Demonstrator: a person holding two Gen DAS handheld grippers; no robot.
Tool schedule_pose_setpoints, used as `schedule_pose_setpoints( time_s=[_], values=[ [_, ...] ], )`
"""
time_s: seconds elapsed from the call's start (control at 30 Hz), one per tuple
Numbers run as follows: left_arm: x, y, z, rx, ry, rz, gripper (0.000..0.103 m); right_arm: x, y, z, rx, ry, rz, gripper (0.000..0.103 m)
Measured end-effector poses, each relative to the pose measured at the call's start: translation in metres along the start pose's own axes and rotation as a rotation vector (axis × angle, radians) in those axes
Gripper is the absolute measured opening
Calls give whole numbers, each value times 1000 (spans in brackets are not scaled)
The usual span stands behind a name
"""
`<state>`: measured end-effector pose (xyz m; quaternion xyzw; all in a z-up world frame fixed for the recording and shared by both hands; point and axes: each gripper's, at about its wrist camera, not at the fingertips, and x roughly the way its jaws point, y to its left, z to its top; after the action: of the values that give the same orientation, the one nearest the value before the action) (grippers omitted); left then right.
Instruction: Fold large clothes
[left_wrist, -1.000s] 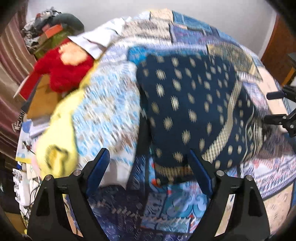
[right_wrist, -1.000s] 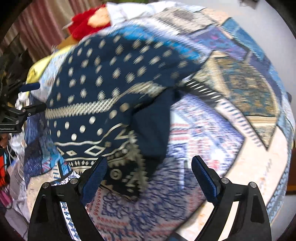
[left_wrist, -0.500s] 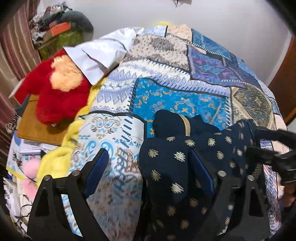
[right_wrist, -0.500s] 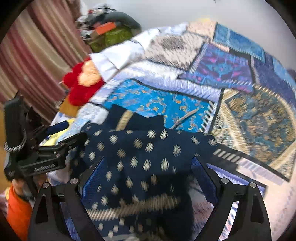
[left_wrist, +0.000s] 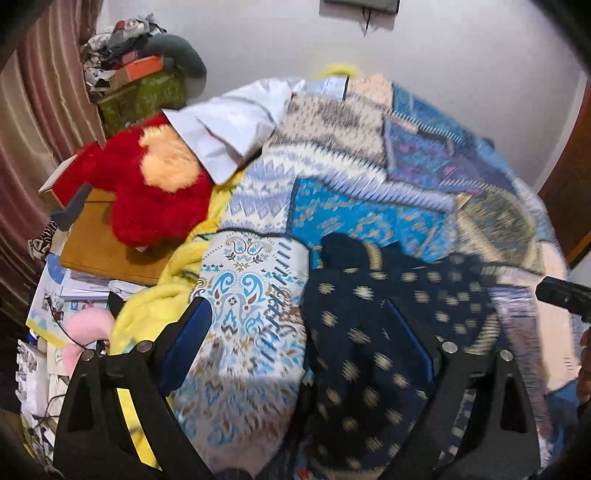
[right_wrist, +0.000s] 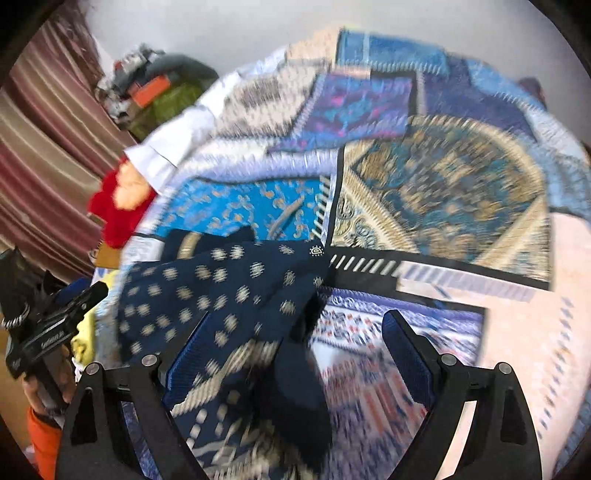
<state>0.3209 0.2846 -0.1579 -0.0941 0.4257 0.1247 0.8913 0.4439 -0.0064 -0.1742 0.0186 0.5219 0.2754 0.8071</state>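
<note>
A dark navy garment with cream dots and a gold-patterned border (left_wrist: 373, 332) lies rumpled on the patchwork bedspread (left_wrist: 362, 218). In the right wrist view the garment (right_wrist: 229, 291) spreads across the lower left of the bed. My left gripper (left_wrist: 303, 339) is open and empty; its right finger hangs over the garment's left part. My right gripper (right_wrist: 291, 347) is open and empty above the garment's right edge. The left gripper also shows at the left edge of the right wrist view (right_wrist: 55, 328). The right gripper's tip shows at the right edge of the left wrist view (left_wrist: 561, 293).
A red and cream plush toy (left_wrist: 155, 184) and a white pillowcase (left_wrist: 229, 125) lie at the bed's left side. A yellow cloth (left_wrist: 155, 302), a brown board (left_wrist: 99, 240), papers and a cluttered green box (left_wrist: 144, 96) are left. Striped curtains (right_wrist: 40, 155) hang beyond.
Both grippers let go of the garment and swung upward to face the far wall, then drew back a little. The garment now lies bunched lower on the bed.
</note>
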Motion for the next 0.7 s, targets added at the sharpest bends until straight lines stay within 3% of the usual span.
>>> schedule_pose_setpoints(
  time_s=[0.3,0.47,0.7],
  values=[
    [-166,-34,-14,58,-269,-144,94,-173,54,-39,-133,-325,75,91],
    [-260,-65,-40,136,-464,-169,94,-253,86,-73,-199,-513,98,91],
    [-332,-91,-90,158,-646,-146,94,-325,112,-135,-229,-685,133,91]
  ],
)
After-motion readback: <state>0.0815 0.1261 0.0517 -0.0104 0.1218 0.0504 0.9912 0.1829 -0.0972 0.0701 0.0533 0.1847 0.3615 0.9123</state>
